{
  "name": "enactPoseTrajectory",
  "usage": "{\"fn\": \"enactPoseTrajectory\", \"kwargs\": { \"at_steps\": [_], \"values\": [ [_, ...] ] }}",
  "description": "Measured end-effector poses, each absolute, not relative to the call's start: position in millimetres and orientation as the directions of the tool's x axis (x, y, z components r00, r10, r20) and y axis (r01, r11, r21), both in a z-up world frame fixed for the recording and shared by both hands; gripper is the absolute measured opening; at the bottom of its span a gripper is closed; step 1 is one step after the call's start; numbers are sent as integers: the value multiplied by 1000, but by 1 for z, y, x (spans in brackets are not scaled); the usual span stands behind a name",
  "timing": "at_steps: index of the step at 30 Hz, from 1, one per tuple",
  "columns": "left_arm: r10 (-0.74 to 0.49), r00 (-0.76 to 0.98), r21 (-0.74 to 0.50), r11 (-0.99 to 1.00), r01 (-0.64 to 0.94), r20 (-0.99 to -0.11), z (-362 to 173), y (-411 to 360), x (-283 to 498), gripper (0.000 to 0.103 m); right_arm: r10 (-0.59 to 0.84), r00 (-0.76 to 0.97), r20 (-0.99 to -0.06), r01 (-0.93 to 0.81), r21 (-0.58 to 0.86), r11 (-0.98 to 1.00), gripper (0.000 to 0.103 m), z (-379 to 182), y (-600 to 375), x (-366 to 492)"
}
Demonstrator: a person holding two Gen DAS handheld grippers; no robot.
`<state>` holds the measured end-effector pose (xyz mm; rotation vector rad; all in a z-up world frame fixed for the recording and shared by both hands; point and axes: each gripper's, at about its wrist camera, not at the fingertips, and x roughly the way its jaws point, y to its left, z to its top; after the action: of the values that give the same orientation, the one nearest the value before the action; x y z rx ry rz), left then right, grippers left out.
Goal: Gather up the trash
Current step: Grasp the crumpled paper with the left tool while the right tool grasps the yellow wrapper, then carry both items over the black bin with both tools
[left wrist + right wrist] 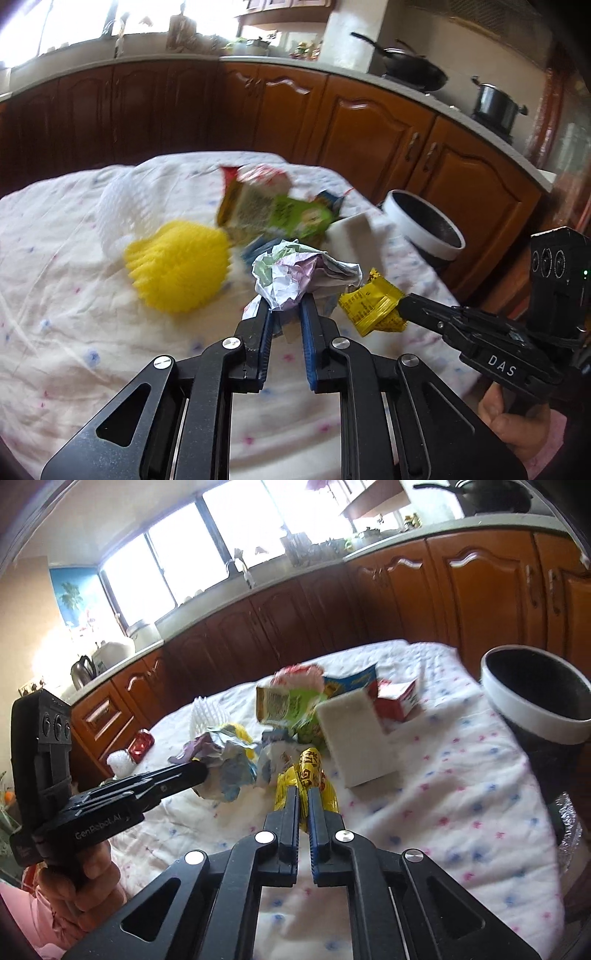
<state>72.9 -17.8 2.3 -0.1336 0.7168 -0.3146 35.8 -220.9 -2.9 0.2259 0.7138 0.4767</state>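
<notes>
My left gripper [286, 308] has its blue-padded fingers [266, 328] clenched on a crumpled ball of white and pastel printed paper [301, 273], which sticks up from the fingertips above the white quilted cloth with small pink and blue flowers [66, 295] that covers the worktop. My right gripper [303, 797] is pinched tight on a crinkled yellow foil snack wrapper with dark print [308, 775]; from the left wrist view that wrapper [373, 304] hangs at the tip of my right gripper's black fingers, just beside the paper ball.

Behind the paper lies a loose heap of trash: a green and yellow printed food packet [280, 216], a blue packet edge [351, 681] and a small red and white carton [400, 701]. A white rectangular foam block [356, 734] stands tilted near the wrapper. To the left of the heap are a bright yellow ribbed foam net [177, 269] and a white mesh foam sleeve [120, 206], touching each other. A round bin with a white rim and dark inside [535, 701] stands at the right edge of the worktop, well apart from both grippers.
</notes>
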Motion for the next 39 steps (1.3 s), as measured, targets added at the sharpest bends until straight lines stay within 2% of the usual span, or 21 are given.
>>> {"fn": "enactPoseTrajectory", "kwargs": {
  "at_steps": [1, 3, 8, 15, 16, 18, 20, 22, 25, 28, 30, 31, 32, 33, 36, 37, 39],
  "values": [
    [-335, 711, -222, 942, 251, -618, 5, -23, 73, 12, 487, 664, -567, -333, 358, 872, 4, 0, -226, 35],
    [-346, 713, -208, 938, 277, -610, 11, -32, 73, 0, 479, 678, -557, -319, 364, 875, 3, 4, -237, 33],
    [-369, 709, -185, 927, 326, -601, 15, -55, 75, 0, 447, 703, -554, -279, 363, 889, 1, 5, -256, 31],
    [-348, 690, -159, 932, 325, -635, 3, -67, 85, 1, 438, 704, -559, -239, 394, 887, 1, -6, -276, 32],
    [-355, 679, -166, 930, 329, -643, 1, -67, 87, 6, 437, 705, -558, -236, 396, 887, 1, -6, -280, 31],
    [-356, 667, -173, 929, 327, -654, -3, -69, 89, 26, 434, 713, -551, -230, 400, 887, 1, -5, -285, 31],
    [-367, 658, -178, 924, 338, -658, -4, -72, 89, 53, 428, 721, -545, -225, 400, 888, 1, -2, -289, 31],
    [-394, 651, -188, 912, 365, -648, -3, -77, 86, 57, 423, 730, -537, -217, 405, 888, 1, 1, -295, 30],
    [-396, 638, -153, 903, 402, -660, -5, -91, 84, 72, 415, 740, -529, -209, 406, 890, 1, 5, -302, 31],
    [-399, 612, -133, 892, 433, -683, -15, -107, 86, 73, 409, 744, -529, -198, 409, 891, 1, 5, -307, 32],
    [-384, 603, -113, 892, 437, -700, -23, -116, 90, 72, 407, 744, -529, -193, 414, 890, 1, 3, -310, 33],
    [-376, 597, -105, 893, 438, -709, -27, -121, 92, 69, 407, 744, -529, -191, 416, 889, 1, 3, -311, 34],
    [-372, 594, -104, 894, 435, -713, -30, -123, 95, 48, 408, 745, -529, -189, 419, 888, 1, 3, -313, 34],
    [-364, 584, -102, 896, 433, -725, -34, -126, 99, 37, 409, 745, -527, -188, 421, 887, 1, 3, -314, 34],
    [-361, 589, -105, 900, 424, -723, -35, -126, 104, 24, 409, 752, -518, -187, 428, 884, 1, 5, -321, 34],
    [-370, 588, -110, 896, 429, -719, -33, -126, 104, 13, 412, 753, -514, -188, 432, 882, 1, 6, -323, 34],
    [-382, 584, -116, 891, 440, -716, -29, -125, 103, 13, 412, 758, -506, -186, 438, 880, 1, 8, -328, 33]
  ]
}}
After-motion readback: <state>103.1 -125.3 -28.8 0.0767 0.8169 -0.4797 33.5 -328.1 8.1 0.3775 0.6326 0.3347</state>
